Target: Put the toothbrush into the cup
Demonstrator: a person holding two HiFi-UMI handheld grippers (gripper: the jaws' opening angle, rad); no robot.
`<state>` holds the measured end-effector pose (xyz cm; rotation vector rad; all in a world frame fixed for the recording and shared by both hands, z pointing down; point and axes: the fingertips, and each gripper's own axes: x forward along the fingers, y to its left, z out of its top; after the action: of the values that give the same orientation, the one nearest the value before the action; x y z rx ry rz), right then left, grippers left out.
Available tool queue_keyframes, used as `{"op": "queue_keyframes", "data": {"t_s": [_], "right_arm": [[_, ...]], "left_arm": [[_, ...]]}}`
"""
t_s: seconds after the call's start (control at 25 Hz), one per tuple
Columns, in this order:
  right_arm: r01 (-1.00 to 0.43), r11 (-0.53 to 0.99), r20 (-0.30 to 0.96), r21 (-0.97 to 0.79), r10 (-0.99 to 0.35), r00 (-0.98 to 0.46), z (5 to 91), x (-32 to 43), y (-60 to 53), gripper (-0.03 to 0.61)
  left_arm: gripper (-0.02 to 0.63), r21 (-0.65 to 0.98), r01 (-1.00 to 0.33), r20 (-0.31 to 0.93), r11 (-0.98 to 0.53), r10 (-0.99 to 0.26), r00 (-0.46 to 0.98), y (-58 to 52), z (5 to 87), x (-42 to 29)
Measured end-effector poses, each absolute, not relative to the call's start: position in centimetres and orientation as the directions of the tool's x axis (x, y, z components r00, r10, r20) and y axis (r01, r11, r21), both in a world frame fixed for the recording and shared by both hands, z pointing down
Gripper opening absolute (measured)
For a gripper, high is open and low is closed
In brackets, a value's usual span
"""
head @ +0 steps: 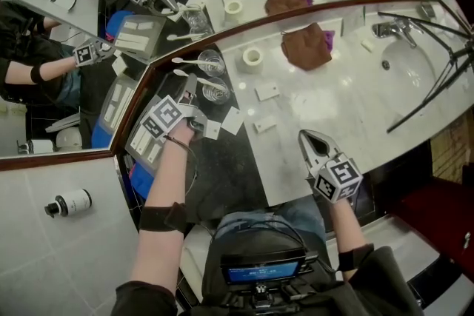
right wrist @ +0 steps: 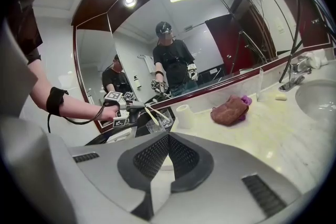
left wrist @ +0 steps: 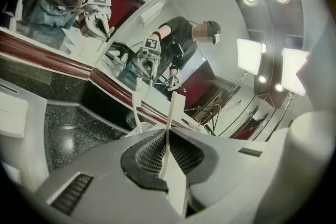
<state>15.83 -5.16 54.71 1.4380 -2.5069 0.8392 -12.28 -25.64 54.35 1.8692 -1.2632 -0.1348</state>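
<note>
The left gripper (head: 194, 89) clamps its jaws on the slim white plastic toothbrush (left wrist: 175, 105). In the left gripper view the handle rises from between the pads toward 12 o'clock. A second white stick (left wrist: 137, 107) stands just beside it at 9 o'clock.

In the head view the gripper sits at the frame's 10 o'clock, over the dark corner of the desk where two mirrors meet. Its jaws point toward 1 o'clock at the clear glass cup (head: 216, 90). The right gripper view shows the brush slanting from those jaws over the cup's rim. Whether its far end is inside the glass cannot be told.

The right gripper (head: 307, 138) hangs at the head view's 5 o'clock, well apart from the cup, above the white marble desk (head: 333, 107). Its jaws are pressed together on nothing.

At the cup's 2 o'clock stands a small white roll (head: 252, 58). Beyond it, toward 3 o'clock, a crumpled brown cloth (head: 307, 46) lies on the marble. The round white sink basin (head: 411, 63) fills the frame's 2 o'clock.
</note>
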Motion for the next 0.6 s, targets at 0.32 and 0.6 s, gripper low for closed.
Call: {"op": "queue_keyframes", "data": {"t_s": [0.32,0.6], "right_arm": [[-0.807,0.463,0.327,-0.367,-0.748,-0.578,51.4,15.7,-5.6,0.008],[-0.774,0.541,0.302,-0.330,-0.716,-0.630,48.4,14.1,-6.0,0.009]], "left_arm": [[0.025,0.760,-0.642,0.243,-0.101,-0.872,0.425,-21.8,48.6,-12.7],[0.025,0.826,-0.563,0.209,-0.025,-0.914,0.348,-14.2,47.7,-13.9]]}}
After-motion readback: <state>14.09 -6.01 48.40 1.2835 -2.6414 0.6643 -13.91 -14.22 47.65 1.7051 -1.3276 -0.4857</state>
